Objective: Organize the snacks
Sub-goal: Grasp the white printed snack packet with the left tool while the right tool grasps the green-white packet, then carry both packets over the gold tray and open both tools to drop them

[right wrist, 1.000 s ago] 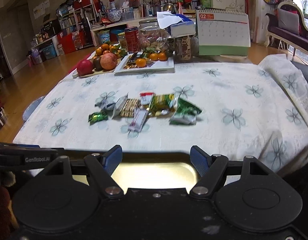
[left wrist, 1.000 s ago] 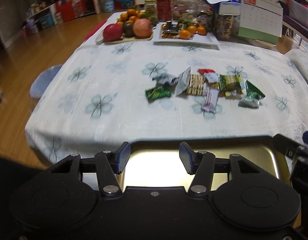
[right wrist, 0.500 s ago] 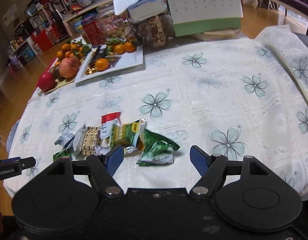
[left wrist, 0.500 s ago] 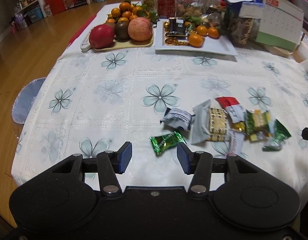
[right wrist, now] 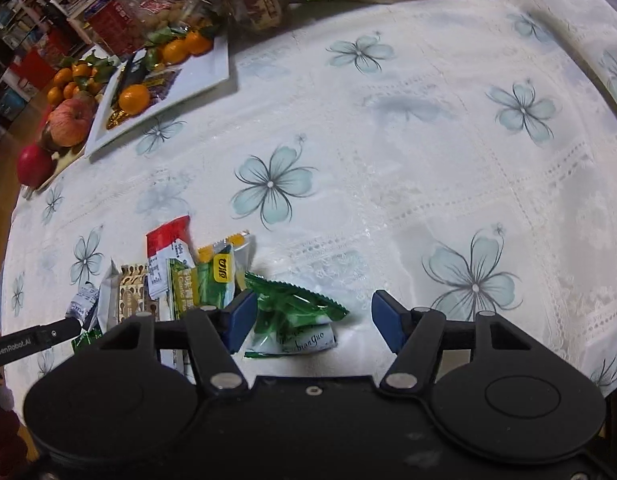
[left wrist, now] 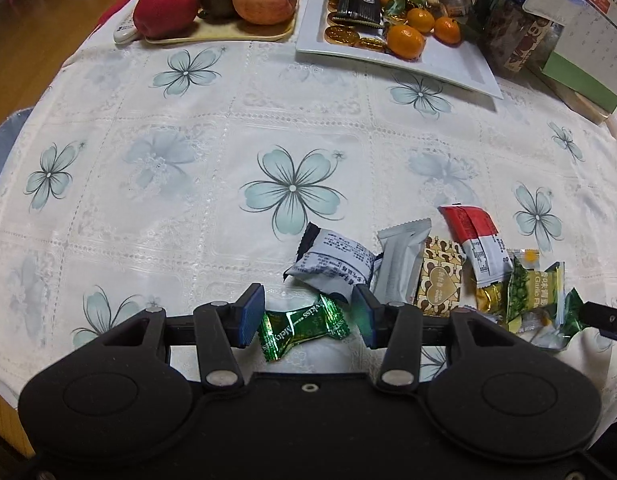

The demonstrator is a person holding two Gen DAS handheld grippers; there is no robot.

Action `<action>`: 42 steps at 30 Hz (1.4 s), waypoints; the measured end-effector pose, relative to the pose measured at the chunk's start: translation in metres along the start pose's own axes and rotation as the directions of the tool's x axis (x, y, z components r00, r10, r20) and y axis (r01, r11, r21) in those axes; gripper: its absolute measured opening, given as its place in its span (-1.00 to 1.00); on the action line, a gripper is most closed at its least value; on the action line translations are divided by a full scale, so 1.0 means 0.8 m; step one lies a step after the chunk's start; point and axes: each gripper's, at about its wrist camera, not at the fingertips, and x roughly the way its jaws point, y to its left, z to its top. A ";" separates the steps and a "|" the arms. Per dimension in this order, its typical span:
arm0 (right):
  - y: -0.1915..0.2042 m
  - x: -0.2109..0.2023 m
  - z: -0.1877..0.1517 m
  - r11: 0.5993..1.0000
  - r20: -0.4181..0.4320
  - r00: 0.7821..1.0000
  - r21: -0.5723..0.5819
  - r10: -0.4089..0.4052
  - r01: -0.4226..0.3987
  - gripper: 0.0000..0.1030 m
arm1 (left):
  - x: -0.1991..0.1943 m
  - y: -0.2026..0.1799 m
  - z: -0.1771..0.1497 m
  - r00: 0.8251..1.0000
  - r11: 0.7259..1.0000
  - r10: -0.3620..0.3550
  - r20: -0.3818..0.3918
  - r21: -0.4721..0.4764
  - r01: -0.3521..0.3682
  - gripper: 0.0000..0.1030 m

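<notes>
A pile of wrapped snacks lies on the flowered tablecloth [left wrist: 156,168]. My left gripper [left wrist: 308,318] points steeply down over the pile's left end. A green foil candy [left wrist: 302,328] lies between its blue pads, and the jaws are closing, with no clear press on it. Behind it lie a white-and-blue packet [left wrist: 332,264], a silver packet [left wrist: 400,264], a gold heart packet [left wrist: 440,280] and a red-and-white packet [left wrist: 476,240]. My right gripper [right wrist: 314,322] hangs over the pile's right end. A green leaf-print packet [right wrist: 296,312] sits between its closing jaws, near the left pad.
At the back stand a fruit tray [left wrist: 216,36] with apples and a white plate [left wrist: 468,68] with tangerines and gold coins. Jars and a desk calendar [left wrist: 588,40] are behind them. The cloth right of the pile [right wrist: 468,180] is bare. The table edge runs along the left.
Both grippers have come forward and down from above a golden tray to the snack pile. Both pairs of jaws have narrowed, each now with a green snack between them.
</notes>
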 end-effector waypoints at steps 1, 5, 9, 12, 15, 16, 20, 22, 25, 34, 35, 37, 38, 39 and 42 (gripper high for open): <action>-0.002 0.005 -0.001 1.000 -0.023 1.000 0.019 0.007 -0.007 0.27 | 0.001 -0.002 0.001 1.000 1.000 0.007 0.002 0.001 -0.007 0.05; -0.004 0.025 -0.002 0.998 -0.082 0.997 0.064 -0.002 0.007 0.19 | 0.010 -0.006 0.008 1.000 1.000 0.011 -0.008 -0.011 -0.011 0.06; -0.001 0.035 -0.003 0.997 -0.078 0.997 0.078 -0.020 0.027 0.18 | 0.020 -0.007 0.013 1.000 0.999 0.013 -0.023 -0.030 -0.013 0.10; 0.009 0.036 -0.004 0.998 -0.059 0.998 0.043 -0.036 0.039 0.18 | 0.021 -0.007 0.018 1.000 0.999 0.020 -0.010 -0.042 -0.020 0.10; 0.019 0.039 -0.005 0.999 -0.044 0.998 0.006 -0.049 0.050 0.17 | 0.024 -0.005 0.023 1.000 0.998 0.011 -0.010 -0.070 -0.011 0.10; 0.021 0.039 -0.005 0.999 -0.038 0.998 -0.002 -0.053 0.053 0.17 | 0.025 -0.004 0.025 1.000 0.997 0.010 -0.009 -0.078 -0.011 0.10; 0.026 0.043 -0.001 0.999 -0.043 0.998 -0.002 -0.049 0.049 0.16 | 0.031 -0.003 0.031 1.000 0.994 0.003 -0.011 -0.105 -0.005 0.11; 0.021 0.043 -0.002 0.999 -0.057 0.998 0.010 -0.037 0.038 0.16 | 0.033 -0.003 0.033 1.000 0.993 -0.002 -0.006 -0.118 0.001 0.13; 0.022 0.046 -0.002 0.999 -0.061 0.997 0.021 -0.036 0.038 0.16 | 0.037 -0.007 0.036 1.000 0.992 -0.001 -0.008 -0.124 0.000 0.14; 0.023 0.048 -0.002 0.999 -0.057 0.998 0.017 -0.037 0.038 0.12 | 0.055 -0.027 0.040 0.999 0.993 0.009 -0.030 -0.116 -0.013 0.11; 0.022 0.047 -0.001 1.000 -0.058 0.998 0.018 -0.024 0.025 -0.18 | 0.054 -0.028 0.040 1.000 0.994 0.004 -0.024 -0.112 -0.007 0.04; 0.017 0.046 0.002 0.999 -0.081 0.996 0.040 0.038 -0.035 -0.31 | 0.050 -0.027 0.039 1.000 0.992 -0.006 -0.016 -0.124 0.004 0.03; 0.014 0.045 0.003 0.997 -0.092 0.994 0.060 0.052 -0.047 -0.33 | 0.047 -0.025 0.039 1.000 0.991 -0.015 -0.007 -0.135 0.014 0.02; 0.011 0.043 0.004 0.995 -0.091 0.994 0.079 0.061 -0.054 -0.33 | 0.044 -0.024 0.039 1.000 0.990 -0.021 0.001 -0.140 0.021 0.01; 0.002 0.032 0.007 0.993 -0.066 0.995 0.099 0.073 -0.066 -0.39 | 0.027 -0.020 0.041 0.999 0.988 -0.031 0.035 -0.151 0.036 0.01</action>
